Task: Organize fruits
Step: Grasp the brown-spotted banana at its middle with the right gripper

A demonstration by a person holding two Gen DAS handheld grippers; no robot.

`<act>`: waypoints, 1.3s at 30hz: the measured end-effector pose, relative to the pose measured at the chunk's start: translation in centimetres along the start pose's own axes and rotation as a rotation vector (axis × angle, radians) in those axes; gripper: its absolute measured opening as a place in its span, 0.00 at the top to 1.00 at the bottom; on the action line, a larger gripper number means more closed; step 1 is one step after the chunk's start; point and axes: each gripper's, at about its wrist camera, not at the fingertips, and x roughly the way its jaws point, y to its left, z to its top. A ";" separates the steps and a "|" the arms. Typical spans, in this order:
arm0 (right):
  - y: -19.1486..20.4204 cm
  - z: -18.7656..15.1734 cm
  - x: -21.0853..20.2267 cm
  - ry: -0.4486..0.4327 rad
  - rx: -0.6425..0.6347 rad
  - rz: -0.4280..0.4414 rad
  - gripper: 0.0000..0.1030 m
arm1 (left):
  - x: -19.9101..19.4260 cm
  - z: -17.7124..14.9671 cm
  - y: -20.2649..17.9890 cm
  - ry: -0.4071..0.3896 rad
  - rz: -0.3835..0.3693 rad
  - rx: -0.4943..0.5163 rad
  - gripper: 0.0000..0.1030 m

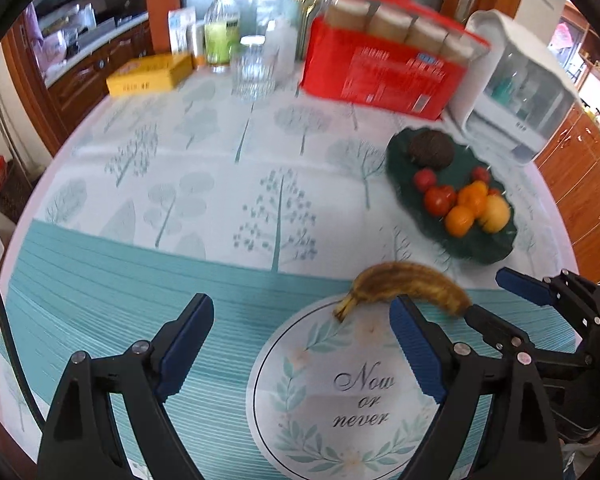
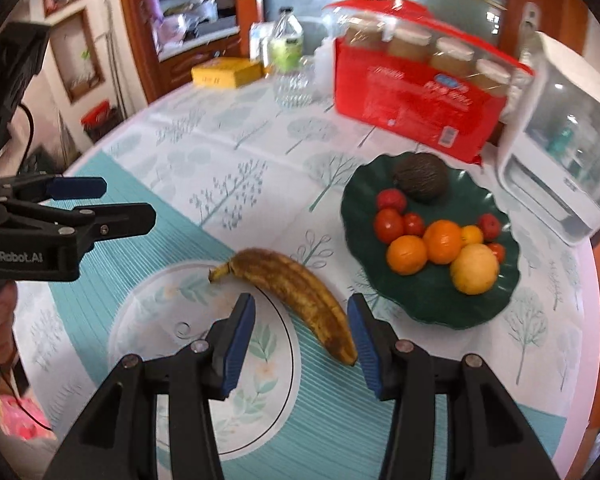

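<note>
A browned banana (image 2: pixel 296 294) lies on the tablecloth at the edge of a round printed motif (image 2: pixel 204 360); it also shows in the left wrist view (image 1: pixel 408 282). A dark green leaf-shaped plate (image 2: pixel 420 304) holds oranges (image 2: pixel 442 242), tomatoes (image 2: pixel 389 225), a yellow fruit (image 2: pixel 475 269) and a dark brown fruit (image 2: pixel 420 182). My right gripper (image 2: pixel 302 328) is open, its fingers on either side of the banana's near end. My left gripper (image 1: pixel 302 324) is open and empty, left of the banana. The plate also shows in the left wrist view (image 1: pixel 480 242).
A red box of jars (image 2: pixel 416 108), a white appliance (image 2: pixel 560 152), a clear glass (image 1: pixel 254 68), a bottle (image 1: pixel 221 28) and a yellow box (image 1: pixel 150 76) stand along the table's far side. Wooden cabinets lie beyond.
</note>
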 end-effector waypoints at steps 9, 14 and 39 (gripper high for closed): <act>-0.2 -0.4 6.2 0.101 -0.103 -0.033 0.53 | 3.4 -1.1 2.0 0.071 0.004 -0.021 0.14; 0.2 -0.1 8.0 0.125 -0.158 -0.017 0.51 | 4.7 -1.5 3.2 0.105 0.012 -0.039 0.14; -1.5 -2.1 6.8 0.109 0.207 0.155 0.66 | 6.3 -0.5 1.5 0.129 -0.012 0.010 0.14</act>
